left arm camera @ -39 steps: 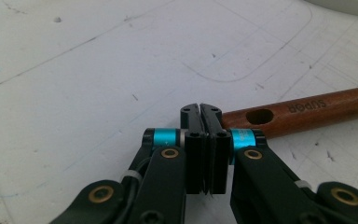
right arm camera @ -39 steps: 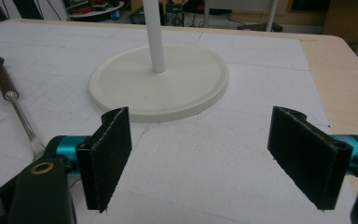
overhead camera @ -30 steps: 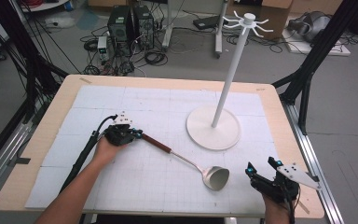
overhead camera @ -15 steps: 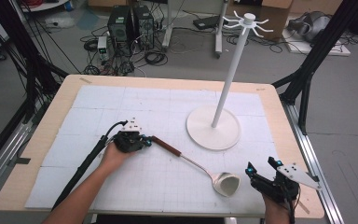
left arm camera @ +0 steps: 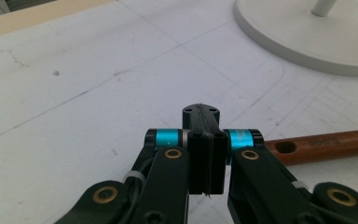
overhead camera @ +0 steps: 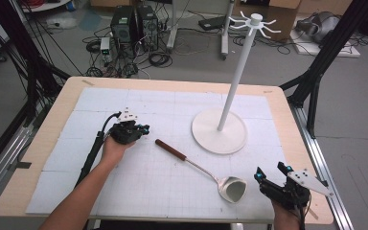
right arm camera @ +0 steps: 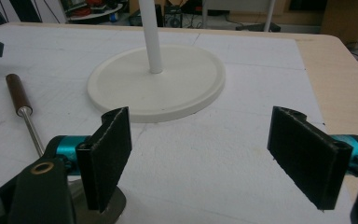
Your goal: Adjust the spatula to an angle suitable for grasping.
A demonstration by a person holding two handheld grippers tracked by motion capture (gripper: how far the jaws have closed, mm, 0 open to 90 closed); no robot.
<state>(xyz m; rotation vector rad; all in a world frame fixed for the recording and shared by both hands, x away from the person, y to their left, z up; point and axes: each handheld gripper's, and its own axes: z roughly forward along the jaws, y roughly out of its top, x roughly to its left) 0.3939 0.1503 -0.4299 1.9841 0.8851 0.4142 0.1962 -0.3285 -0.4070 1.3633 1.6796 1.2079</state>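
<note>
Since a sec ago, the metal ladle with brown wooden handle (overhead camera: 199,165) has been shifted toward the table's near right, and the left gripper (overhead camera: 143,129) drawn back off its handle end. Left jaws are pressed together on nothing; the ladle lies flat on the white gridded mat (overhead camera: 139,191), handle just beside them. The right gripper (overhead camera: 270,172) is held wide apart near the bowl, likely readied for a pickup toward the white hook stand (overhead camera: 230,96). No legible writing is seen; handle stamp is blurred.

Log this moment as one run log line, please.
left gripper: shut, empty, beside ladle handle | right gripper: open, empty, near bowl | ladle: flat on mat | hook stand: upright, bare
</note>
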